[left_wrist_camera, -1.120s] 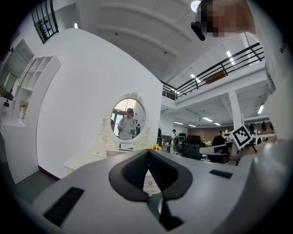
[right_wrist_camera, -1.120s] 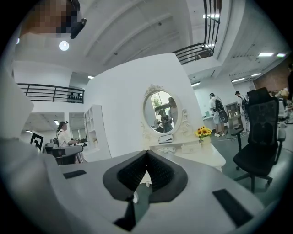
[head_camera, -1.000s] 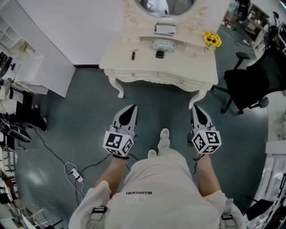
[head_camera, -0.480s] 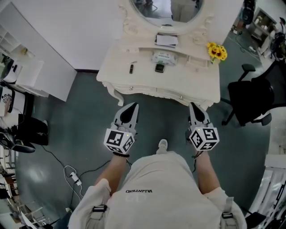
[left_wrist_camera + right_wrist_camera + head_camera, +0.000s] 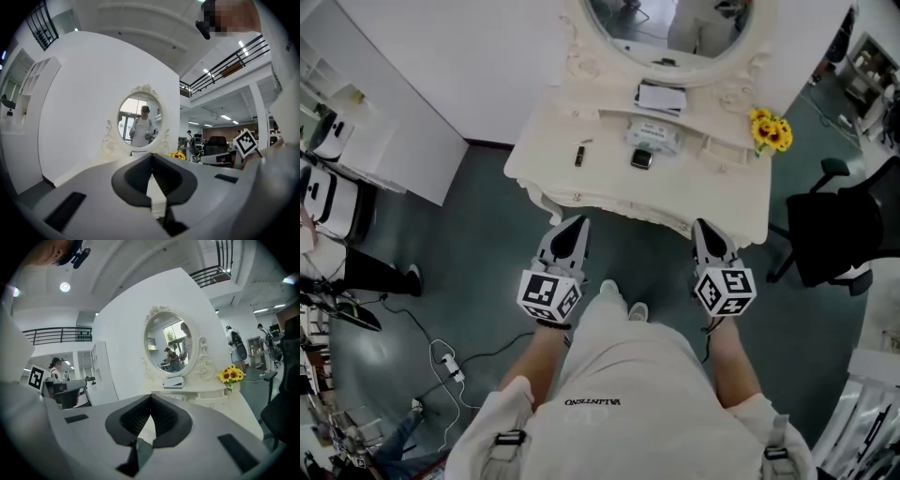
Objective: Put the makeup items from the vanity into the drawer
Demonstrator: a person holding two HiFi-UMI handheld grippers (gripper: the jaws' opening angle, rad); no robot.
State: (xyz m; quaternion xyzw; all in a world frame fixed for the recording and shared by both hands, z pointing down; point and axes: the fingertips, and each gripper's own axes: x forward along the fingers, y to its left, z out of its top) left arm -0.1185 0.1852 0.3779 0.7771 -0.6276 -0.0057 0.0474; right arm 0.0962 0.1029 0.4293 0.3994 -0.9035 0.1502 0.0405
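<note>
**A:** From the head view, how do the two claws stand?

**B:** The left claw (image 5: 578, 224) and the right claw (image 5: 703, 225) are both clenched with nothing in them. Both point at the vanity (image 5: 546, 150), with their tips just short of its front edge.

**A:** And where are the makeup items?

**B:** They are on the tabletop. The dark tube (image 5: 579, 155) lies straight ahead of the left claw. The dark compact (image 5: 642, 158) lies ahead between the two claws' lines, and a white pack (image 5: 653, 137) sits just beyond it. A flat white case (image 5: 661, 97) rests farther off, on the raised shelf under the mirror (image 5: 670, 23). Sunflowers (image 5: 771, 129) stand ahead and to the right of the right claw, and an office chair (image 5: 834, 225) is out to its right.

**A:** What does the left gripper view show?

**B:** The left claw (image 5: 151, 157) has its tips pressed together on nothing. The mirror (image 5: 140, 127) is dead ahead above them and the sunflowers (image 5: 178, 155) are off to the right. The claw's own body hides the tabletop.

**A:** And the right gripper view?

**B:** The right claw (image 5: 151, 397) is clamped tight and empty. The flat white case (image 5: 174, 381) sits just above its tips, under the mirror (image 5: 171, 350). The sunflowers (image 5: 230, 374) are to the right on the vanity (image 5: 229, 401).
</note>
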